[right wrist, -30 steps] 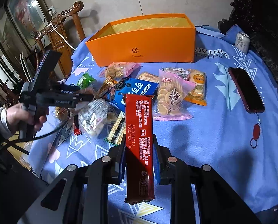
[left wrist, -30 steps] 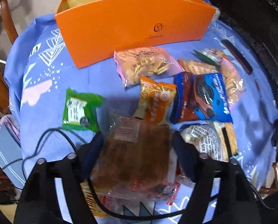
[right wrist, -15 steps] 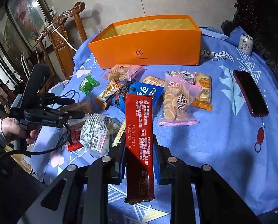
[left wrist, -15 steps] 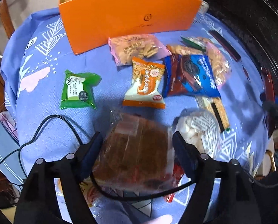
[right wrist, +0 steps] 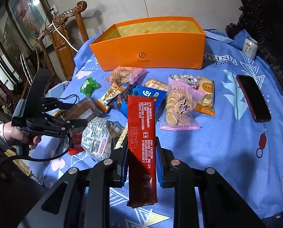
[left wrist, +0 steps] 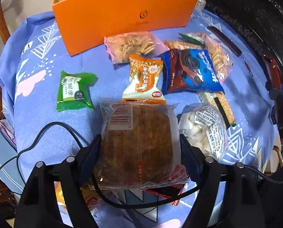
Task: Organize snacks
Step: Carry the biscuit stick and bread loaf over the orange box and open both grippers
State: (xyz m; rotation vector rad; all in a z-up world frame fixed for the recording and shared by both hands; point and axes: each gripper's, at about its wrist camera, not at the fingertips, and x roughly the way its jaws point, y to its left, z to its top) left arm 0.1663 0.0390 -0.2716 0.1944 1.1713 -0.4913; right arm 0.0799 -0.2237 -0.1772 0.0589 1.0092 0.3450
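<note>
Left wrist view: the left gripper [left wrist: 139, 152] is holding a clear-wrapped brown cake [left wrist: 137, 144] between its fingers [left wrist: 91, 152], which are standing wide and pressing on the wrapper's sides. Only this view is showing the barcode label on that pack and the red wrapper [left wrist: 166, 191] lying half hidden beneath it. Beyond, the green packet [left wrist: 75, 91] and the orange-and-white packet [left wrist: 144, 81] are lying on the blue-clothed bench [left wrist: 36, 102] before the orange box [left wrist: 122, 17].

Right wrist view: the right gripper [right wrist: 141, 163] is clamping a long red bar [right wrist: 141, 142], its fingers close together on it. Only here are the box's open inside, a phone [right wrist: 252, 97], a can [right wrist: 250, 47] and the person's hand [right wrist: 17, 134] on the left gripper's handle showing. The cake is mostly hidden behind that gripper.
</note>
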